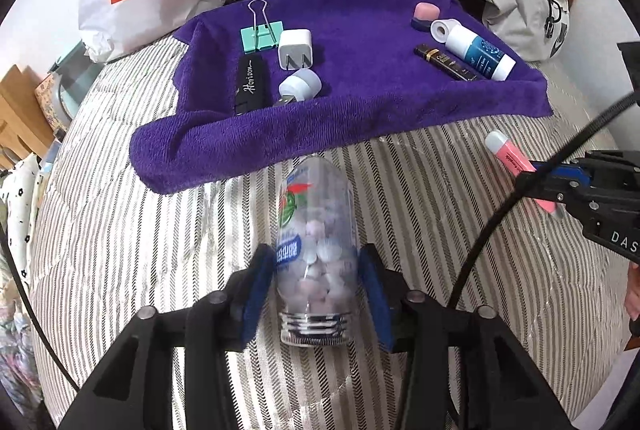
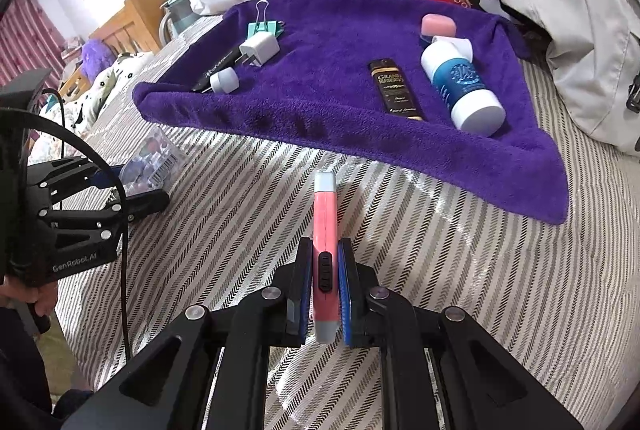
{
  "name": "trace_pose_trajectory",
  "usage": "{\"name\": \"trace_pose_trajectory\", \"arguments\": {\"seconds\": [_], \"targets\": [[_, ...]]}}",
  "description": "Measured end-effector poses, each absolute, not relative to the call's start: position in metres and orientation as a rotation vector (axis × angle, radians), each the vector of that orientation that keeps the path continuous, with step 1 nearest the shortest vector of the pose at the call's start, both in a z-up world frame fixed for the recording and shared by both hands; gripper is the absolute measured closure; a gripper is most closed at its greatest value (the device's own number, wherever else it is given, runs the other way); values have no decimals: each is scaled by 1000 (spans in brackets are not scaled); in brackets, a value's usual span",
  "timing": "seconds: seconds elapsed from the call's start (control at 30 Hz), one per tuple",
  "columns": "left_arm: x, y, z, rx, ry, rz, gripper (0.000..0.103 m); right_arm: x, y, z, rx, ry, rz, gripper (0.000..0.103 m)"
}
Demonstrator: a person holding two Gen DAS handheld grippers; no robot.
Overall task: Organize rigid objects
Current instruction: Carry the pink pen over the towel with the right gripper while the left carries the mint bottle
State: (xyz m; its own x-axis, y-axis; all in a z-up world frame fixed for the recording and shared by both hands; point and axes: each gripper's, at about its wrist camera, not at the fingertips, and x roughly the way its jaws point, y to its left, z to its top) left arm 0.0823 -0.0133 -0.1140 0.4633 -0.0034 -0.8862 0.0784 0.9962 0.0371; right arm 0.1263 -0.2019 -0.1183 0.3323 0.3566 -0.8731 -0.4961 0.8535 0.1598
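Two hands: busy at once.
Left gripper (image 1: 316, 290): fingers on both sides of bottle (image 1: 316, 250), on bed (image 1: 120, 250); squeeze gently.
Right gripper (image 2: 325, 294): pinching pink cutter (image 2: 325, 230); carry to towel (image 2: 332, 70).

Towel (image 1: 360, 102) at 12 o'clock on bed; bottle (image 1: 316, 250) before it; charger (image 1: 295, 48) at 11, tube (image 1: 478, 52) at 1.
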Motion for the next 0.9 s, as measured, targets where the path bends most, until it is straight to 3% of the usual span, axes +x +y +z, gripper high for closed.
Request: {"name": "trace_pose_trajectory", "arguments": {"seconds": [0.17, 0.23, 0.9], "targets": [[80, -13, -115, 66, 1072, -42, 55, 124, -200, -119, -149, 1103, 565, 91], [78, -14, -114, 55, 1061, -57, 64, 124, -199, -120, -151, 1107, 565, 91], [90, -4, -77, 35, 1018, -98, 64, 133, -202, -100, -135, 1076, 601, 91]]}}
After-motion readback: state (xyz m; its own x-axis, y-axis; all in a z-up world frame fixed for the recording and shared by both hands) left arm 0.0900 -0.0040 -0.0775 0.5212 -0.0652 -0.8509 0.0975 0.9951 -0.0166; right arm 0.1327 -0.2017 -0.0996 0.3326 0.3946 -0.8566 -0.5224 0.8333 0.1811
